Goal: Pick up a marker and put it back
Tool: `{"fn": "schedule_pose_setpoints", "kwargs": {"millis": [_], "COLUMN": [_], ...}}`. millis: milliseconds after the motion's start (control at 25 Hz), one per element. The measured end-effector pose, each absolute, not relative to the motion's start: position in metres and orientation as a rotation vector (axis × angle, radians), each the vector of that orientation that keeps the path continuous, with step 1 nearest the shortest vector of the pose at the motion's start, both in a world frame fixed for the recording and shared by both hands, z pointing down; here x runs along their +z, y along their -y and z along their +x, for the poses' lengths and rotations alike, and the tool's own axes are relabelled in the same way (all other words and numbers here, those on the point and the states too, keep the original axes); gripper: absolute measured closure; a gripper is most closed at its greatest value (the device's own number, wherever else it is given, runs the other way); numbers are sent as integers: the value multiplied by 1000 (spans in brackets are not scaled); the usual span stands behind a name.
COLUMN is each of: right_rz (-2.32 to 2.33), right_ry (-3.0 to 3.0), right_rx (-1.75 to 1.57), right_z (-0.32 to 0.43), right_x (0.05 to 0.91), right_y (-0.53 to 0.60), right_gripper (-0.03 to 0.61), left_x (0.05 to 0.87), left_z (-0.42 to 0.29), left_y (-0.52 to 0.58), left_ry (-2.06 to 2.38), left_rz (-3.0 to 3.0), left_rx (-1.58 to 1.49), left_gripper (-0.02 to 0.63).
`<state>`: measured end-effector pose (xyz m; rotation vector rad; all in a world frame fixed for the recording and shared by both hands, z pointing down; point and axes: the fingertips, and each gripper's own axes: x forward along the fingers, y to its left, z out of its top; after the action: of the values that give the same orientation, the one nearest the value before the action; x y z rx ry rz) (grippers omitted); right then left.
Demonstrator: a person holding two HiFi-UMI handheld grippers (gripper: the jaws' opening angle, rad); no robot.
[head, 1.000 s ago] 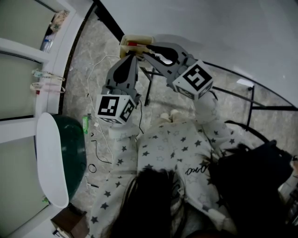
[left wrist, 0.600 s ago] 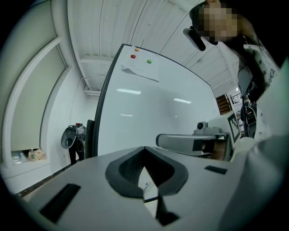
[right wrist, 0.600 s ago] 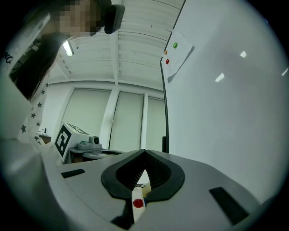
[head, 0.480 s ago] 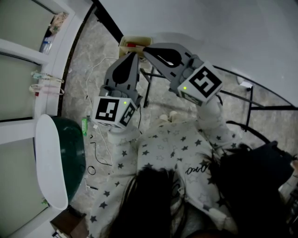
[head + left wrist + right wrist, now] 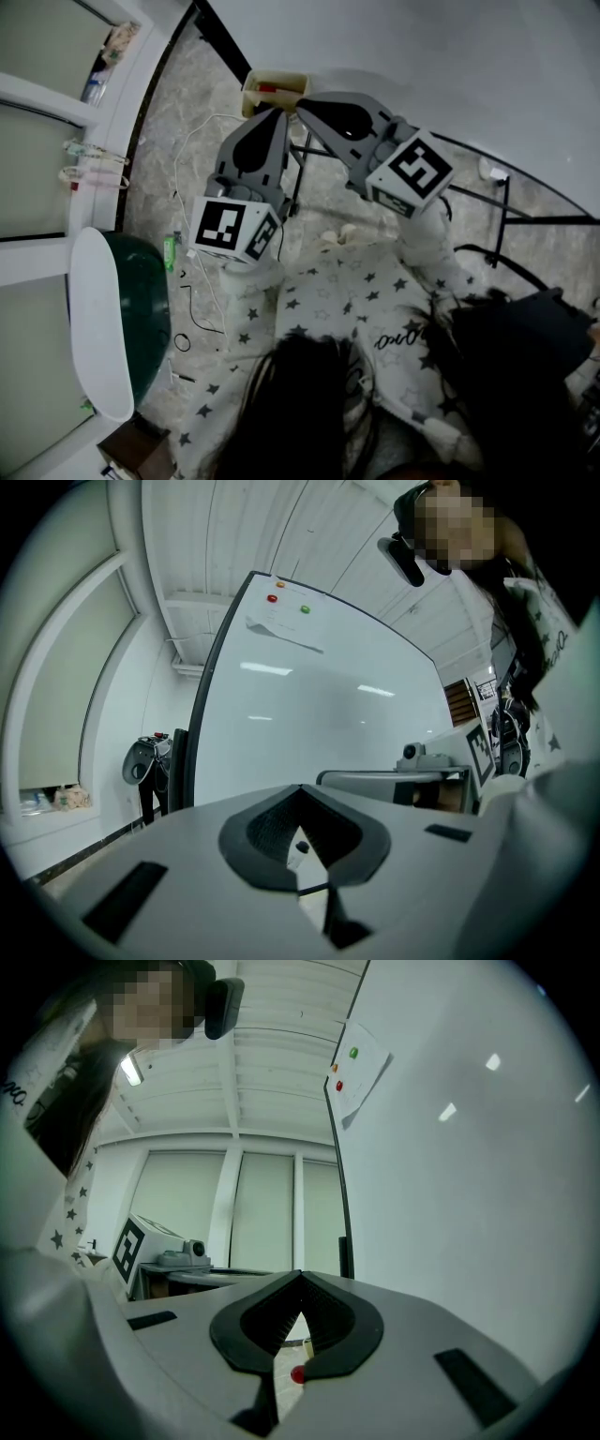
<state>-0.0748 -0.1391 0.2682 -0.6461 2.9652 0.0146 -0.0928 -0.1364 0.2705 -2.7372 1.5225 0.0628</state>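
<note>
Marker status: one red marker (image 5: 267,88) lies flat in the cream tray (image 5: 286,75) at the foot of the whiteboard (image 5: 422,56). In the head view it sits in the tray's left half. I see no jaw around it there.

Right gripper (image 5: 302,99): I hold it with its tips at the right end of the tray. In the right gripper view the jaws are closed, with the tips meeting. A small round red spot (image 5: 297,1374) shows low in the slot between the dark pads (image 5: 333,1330). I cannot tell whether it is pinched there or only seen through the slot.

Left gripper (image 5: 277,114): it is just beside the right one, tips near the tray's front edge. In the left gripper view its jaws are also closed, tip against tip. A pale piece (image 5: 300,846) with a dark dot shows through the slot between the pads. I cannot identify it.

Surroundings:
- The whiteboard carries a sheet of paper (image 5: 281,630) near its top corner.
- A red magnet (image 5: 273,598) and a green magnet (image 5: 305,609) sit just above the sheet.
- Each gripper view shows the other gripper's marker cube and camera off to one side.
- The floor (image 5: 187,103) under the board is marbled grey, and a white cable (image 5: 192,141) trails across it.
</note>
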Motion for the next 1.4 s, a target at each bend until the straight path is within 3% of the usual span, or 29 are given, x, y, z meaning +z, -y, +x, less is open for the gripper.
{"fn": "schedule_pose_setpoints", "kwargs": {"millis": [1400], "right_rz": [-642], "right_ry": [-2991], "right_rx": [-22], "right_z": [-75], "right_x": [280], "right_y": [141], "right_gripper": [574], "left_x": [276], "left_z": [-93], "left_y": [136], "left_ry": [-1534], "left_rz": [-2746], "left_rx": [44], "left_gripper": [614]}}
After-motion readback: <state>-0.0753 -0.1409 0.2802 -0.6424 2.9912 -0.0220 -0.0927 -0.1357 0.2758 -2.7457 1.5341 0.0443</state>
